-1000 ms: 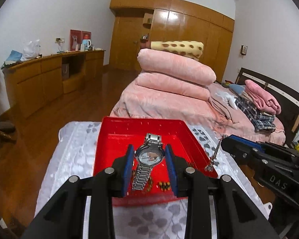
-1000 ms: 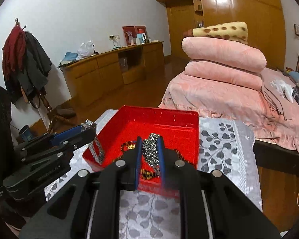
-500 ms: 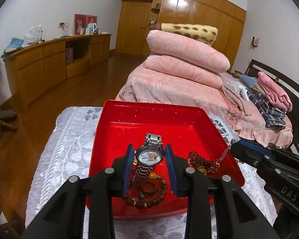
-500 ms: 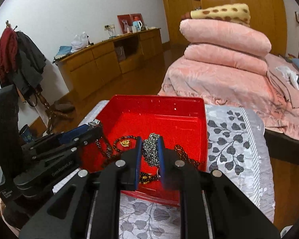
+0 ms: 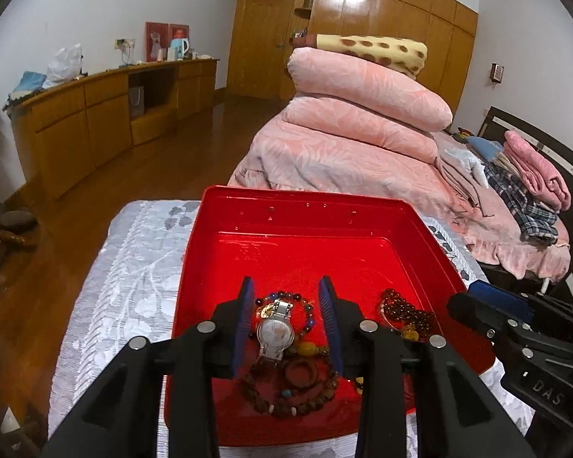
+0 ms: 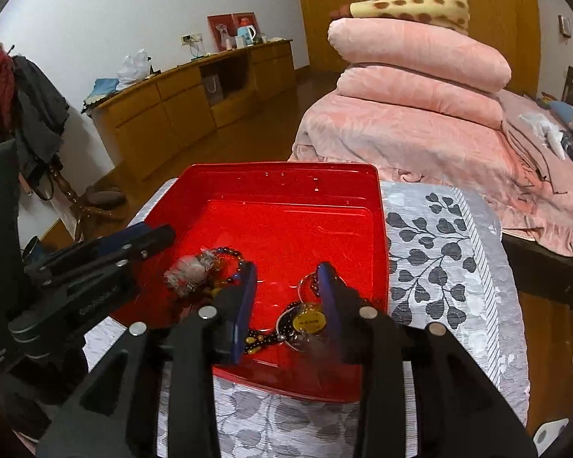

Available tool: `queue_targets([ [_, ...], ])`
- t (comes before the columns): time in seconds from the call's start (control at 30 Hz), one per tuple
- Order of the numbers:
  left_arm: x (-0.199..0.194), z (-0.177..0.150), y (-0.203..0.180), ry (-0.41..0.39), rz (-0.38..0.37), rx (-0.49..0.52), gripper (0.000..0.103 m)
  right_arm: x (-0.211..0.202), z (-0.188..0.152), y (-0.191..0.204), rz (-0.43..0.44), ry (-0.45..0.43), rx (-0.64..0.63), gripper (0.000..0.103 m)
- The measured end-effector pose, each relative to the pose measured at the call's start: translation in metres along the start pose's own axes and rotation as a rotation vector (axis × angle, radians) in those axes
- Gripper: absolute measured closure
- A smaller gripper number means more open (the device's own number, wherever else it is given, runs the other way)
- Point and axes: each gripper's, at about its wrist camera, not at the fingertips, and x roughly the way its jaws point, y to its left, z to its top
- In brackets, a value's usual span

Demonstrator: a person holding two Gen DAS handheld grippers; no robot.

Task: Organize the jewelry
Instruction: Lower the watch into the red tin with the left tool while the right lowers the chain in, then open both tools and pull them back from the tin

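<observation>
Jewelry now lies loose in the shallow red plastic tray (image 5: 363, 225), and both of your tools are spread wide with nothing between their pads. A second ago your left tool (image 5: 288, 320) was pinching the silver metal-band wristwatch (image 5: 275, 334); that watch has dropped free and rests on the tray floor directly between the open blue pads, lying partly over a ring of dark multicoloured beads (image 5: 305, 311) and just ahead of the brown wooden bead bracelets (image 5: 290, 385) nearest you. Your right tool (image 6: 288, 305) was clamped on a silver chain; it has let go too, and what sits between its pads is a tangle of dark beads with a round gold tag (image 6: 307, 320). I cannot pick the chain out clearly in that blurred pile. The reddish-brown bead strand (image 5: 405, 313) lies to the right of your left tool.

Both pieces look delivered, so this pair of placements seems finished. Nothing else shows on the grey leaf-patterned cloth covering the desk (image 6: 439, 252), so judge the sorting as close to done.
</observation>
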Motion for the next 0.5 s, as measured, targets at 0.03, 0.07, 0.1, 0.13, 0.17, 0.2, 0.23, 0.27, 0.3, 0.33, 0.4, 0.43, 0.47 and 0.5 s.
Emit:
queue_targets([
  [0.03, -0.001, 0.0, 0.0, -0.001, 0.0, 0.002, 0.068, 0.0, 0.0, 0.0, -0.002, 0.0, 0.001, 0.069],
  [0.07, -0.001, -0.001, 0.0, -0.002, -0.002, 0.001, 0.067, 0.0, -0.001, 0.0, -0.002, -0.002, 0.0, 0.067],
  [0.1, -0.002, -0.002, 0.0, -0.003, -0.001, 0.001, 0.066, 0.0, -0.001, -0.001, -0.001, -0.003, -0.001, 0.062],
  [0.13, -0.001, 0.0, -0.001, -0.003, -0.001, 0.004, 0.066, 0.0, -0.001, -0.001, -0.005, -0.006, -0.003, 0.06],
  [0.17, -0.002, 0.0, 0.0, -0.005, 0.0, 0.006, 0.064, 0.0, -0.002, -0.001, -0.008, -0.009, -0.004, 0.058],
  [0.2, -0.004, -0.001, 0.0, -0.009, 0.002, 0.007, 0.059, -0.001, -0.002, -0.002, -0.007, -0.01, -0.003, 0.056],
  [0.23, -0.005, -0.001, 0.0, -0.013, 0.003, 0.006, 0.057, -0.001, -0.002, -0.002, -0.007, -0.012, -0.002, 0.054],
  [0.27, -0.007, -0.002, 0.0, -0.019, 0.004, 0.006, 0.055, -0.002, -0.003, -0.003, -0.008, -0.016, -0.002, 0.049],
  [0.3, -0.009, -0.002, 0.0, -0.023, 0.004, 0.007, 0.053, -0.004, -0.003, -0.003, -0.01, -0.019, -0.002, 0.046],
  [0.33, -0.011, -0.002, 0.001, -0.026, 0.004, 0.009, 0.053, -0.005, -0.003, -0.004, -0.01, -0.023, -0.002, 0.046],
  [0.4, -0.015, -0.003, 0.001, -0.032, 0.002, 0.013, 0.048, -0.008, -0.005, -0.005, -0.01, -0.028, 0.002, 0.04],
  [0.43, -0.018, -0.005, 0.002, -0.036, 0.002, 0.014, 0.047, -0.009, -0.005, -0.006, -0.011, -0.032, 0.001, 0.037],
  [0.47, -0.02, -0.006, 0.002, -0.039, 0.0, 0.014, 0.044, -0.011, -0.007, -0.006, -0.015, -0.037, 0.0, 0.034],
  [0.5, -0.023, -0.007, 0.003, -0.043, -0.001, 0.014, 0.041, -0.014, -0.008, -0.006, -0.016, -0.042, -0.002, 0.032],
])
